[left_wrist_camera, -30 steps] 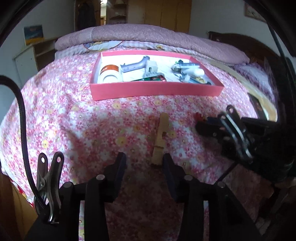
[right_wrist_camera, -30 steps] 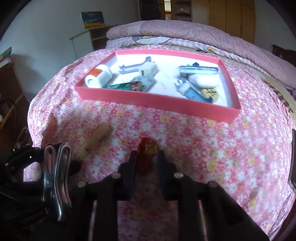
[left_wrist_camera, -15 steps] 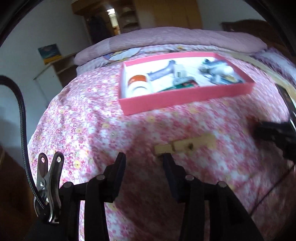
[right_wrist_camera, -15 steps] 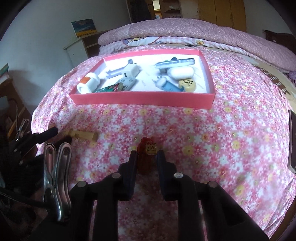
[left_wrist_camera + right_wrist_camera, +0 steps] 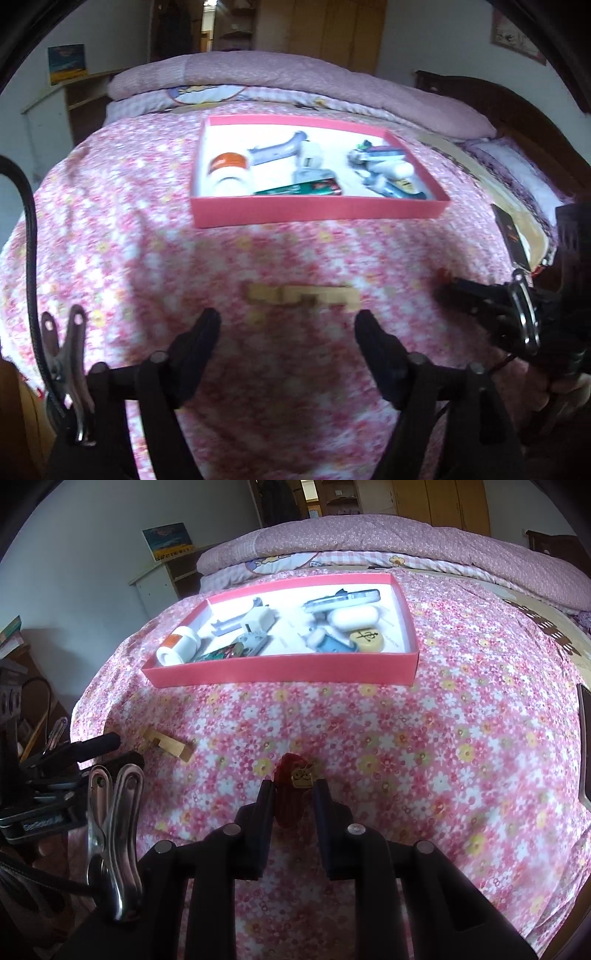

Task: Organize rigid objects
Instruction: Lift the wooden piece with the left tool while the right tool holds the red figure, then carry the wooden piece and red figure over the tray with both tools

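The wooden block, probably light, stiff and unbreakable, lies crosswise on the flowered bed just ahead of the spread-wide left tool, best pinched mid-length, while the right tool grips a small red trinket.

The bedspread is pink with a dense print of white, yellow and red flowers. The tray has coral-pink walls and a white floor. In it, the tape roll is white with an orange end, and the round game piece is cream with a dark character. The wooden block is pale tan. The small ribbed object is dark red with a gold emblem. Both claws are black.
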